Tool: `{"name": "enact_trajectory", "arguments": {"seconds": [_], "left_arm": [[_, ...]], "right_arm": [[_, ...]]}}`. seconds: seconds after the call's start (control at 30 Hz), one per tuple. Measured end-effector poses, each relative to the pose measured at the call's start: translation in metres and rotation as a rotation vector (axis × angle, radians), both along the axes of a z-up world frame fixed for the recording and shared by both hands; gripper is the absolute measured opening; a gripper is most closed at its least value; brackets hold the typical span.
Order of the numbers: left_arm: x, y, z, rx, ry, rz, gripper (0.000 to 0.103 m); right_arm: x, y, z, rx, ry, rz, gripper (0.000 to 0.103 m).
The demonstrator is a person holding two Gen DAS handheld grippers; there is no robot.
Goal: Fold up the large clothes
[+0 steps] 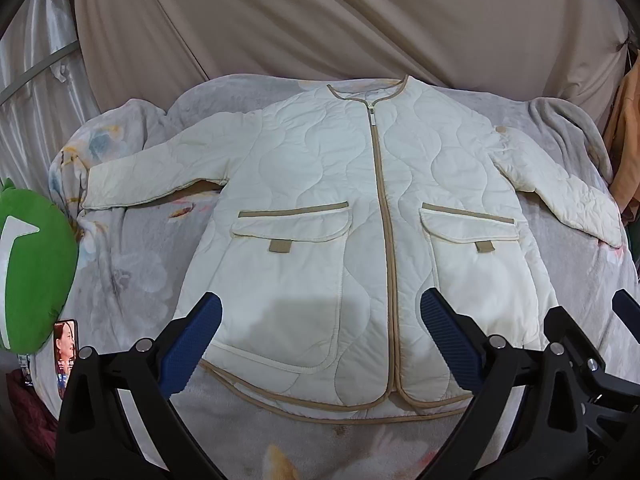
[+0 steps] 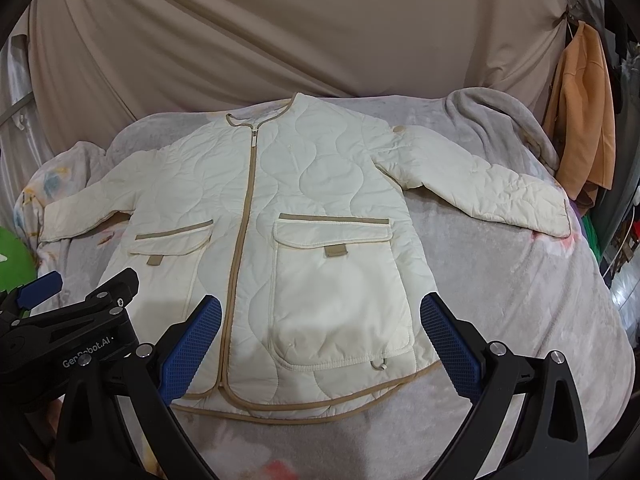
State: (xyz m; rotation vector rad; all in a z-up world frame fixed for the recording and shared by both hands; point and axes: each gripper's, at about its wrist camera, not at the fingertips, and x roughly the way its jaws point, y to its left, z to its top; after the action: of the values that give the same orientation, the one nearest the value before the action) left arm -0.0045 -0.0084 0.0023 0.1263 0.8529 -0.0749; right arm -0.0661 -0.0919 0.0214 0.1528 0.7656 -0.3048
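A cream quilted jacket with tan trim lies flat, front up and zipped, on a grey floral blanket. Both sleeves are spread out sideways. It also shows in the right wrist view. My left gripper is open and empty, held above the jacket's hem left of the zip. My right gripper is open and empty above the hem by the right pocket. The right gripper also shows at the right edge of the left wrist view, and the left gripper at the left edge of the right wrist view.
A green cushion and a phone lie at the bed's left edge. A beige drape hangs behind the bed. An orange garment hangs at the right. A grey blanket is bunched at the far right corner.
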Motion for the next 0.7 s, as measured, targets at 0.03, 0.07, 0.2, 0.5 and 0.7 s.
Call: {"name": "enact_trajectory", "arguments": {"seconds": [0.03,0.07,0.2,0.5,0.7], "left_arm": [[-0.0004,-0.0003,0.0,0.0,0.0,0.0,0.097],[-0.0009,-0.0007,-0.0001,0.0,0.0,0.001,0.097],[-0.0006,-0.0005,0.0,0.0,0.0,-0.001,0.097],[0.0001,0.0002,0.0,0.0,0.002,0.0,0.096],[0.0,0.0004,-0.0001,0.001,0.001,-0.001,0.096]], "right_arm": [[-0.0002,0.0001,-0.0001,0.0,0.0,0.0,0.098],[-0.0008,0.0009,-0.0004,0.001,0.0,0.0,0.098],[-0.0007,0.001,-0.0006,0.0,0.001,-0.001,0.098],[-0.0005,0.0006,-0.0014,0.003,0.002,-0.001,0.098],[-0.0009,0.0007,-0.0017,0.004,0.002,0.0,0.098]]}}
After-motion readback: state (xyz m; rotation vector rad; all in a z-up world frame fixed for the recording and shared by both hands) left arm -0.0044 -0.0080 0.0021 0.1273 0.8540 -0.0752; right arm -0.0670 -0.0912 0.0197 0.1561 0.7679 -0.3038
